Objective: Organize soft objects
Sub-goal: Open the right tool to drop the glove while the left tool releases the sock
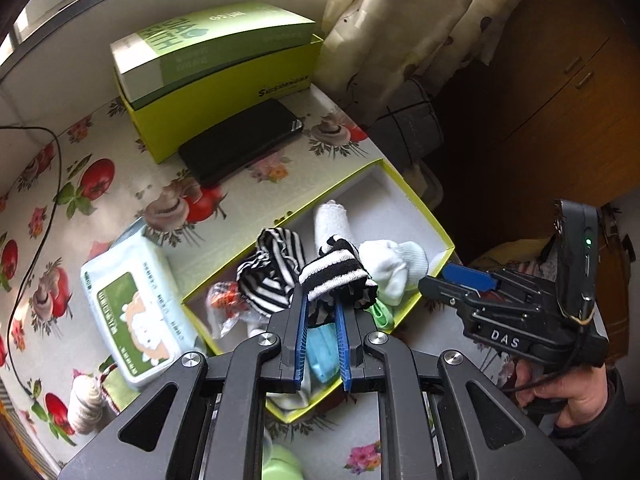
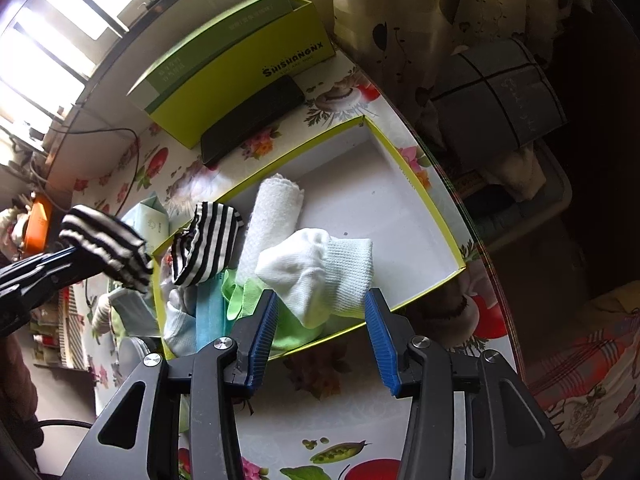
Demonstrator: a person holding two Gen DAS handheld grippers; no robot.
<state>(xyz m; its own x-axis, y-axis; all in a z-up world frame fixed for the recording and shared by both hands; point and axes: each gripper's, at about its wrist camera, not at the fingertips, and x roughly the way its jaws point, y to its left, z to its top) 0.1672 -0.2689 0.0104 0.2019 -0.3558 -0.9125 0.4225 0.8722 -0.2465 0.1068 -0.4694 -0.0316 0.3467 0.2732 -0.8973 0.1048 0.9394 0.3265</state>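
My left gripper (image 1: 322,300) is shut on a rolled black-and-white striped sock (image 1: 334,270) and holds it above the open yellow-green box (image 1: 412,196). The held sock also shows in the right wrist view (image 2: 106,250), left of the box (image 2: 436,208). In the box lie a second striped sock (image 2: 206,248), a rolled white towel (image 2: 276,208), a white sock bundle (image 2: 320,276), a blue face mask (image 2: 208,316) and a light green cloth (image 2: 240,300). My right gripper (image 2: 322,300) is open, its fingers either side of the white sock bundle at the box's near edge.
A closed green box set (image 1: 216,72) stands at the back with a black phone (image 1: 240,140) before it. A wet-wipe pack (image 1: 136,312) and a grey-white rolled sock (image 1: 86,404) lie left of the open box. A cable (image 1: 44,216) crosses the table. The table edge and curtain (image 1: 408,20) lie right.
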